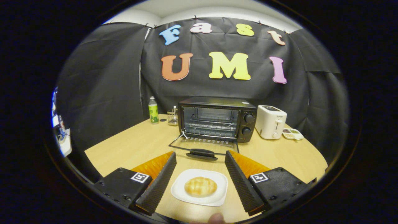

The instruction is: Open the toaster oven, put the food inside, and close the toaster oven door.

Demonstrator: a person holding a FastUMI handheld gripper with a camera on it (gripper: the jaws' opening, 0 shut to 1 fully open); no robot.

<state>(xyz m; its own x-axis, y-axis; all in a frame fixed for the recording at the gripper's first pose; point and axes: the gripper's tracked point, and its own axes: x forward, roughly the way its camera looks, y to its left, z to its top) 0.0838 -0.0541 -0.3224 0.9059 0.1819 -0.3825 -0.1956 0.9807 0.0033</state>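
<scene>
Gripping the bun (200, 186) calls for a light squeeze: it looks soft, light and easily crushed, so take it across its sides. It lies on a white plate (217, 180) between your gripper (200, 160) fingers, which are spread wide and hold nothing. Beyond, the toaster oven (217, 119) stands with its door (203, 146) dropped open. The toaster (270, 121) carries a small mark, too fine to read.

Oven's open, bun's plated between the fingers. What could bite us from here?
1. The gripper is open around the white plate; closing may catch the rim, not the bun.
2. The open oven door lies flat just ahead; a low carry could clip its handle.
3. The toaster oven has a narrow opening.
</scene>
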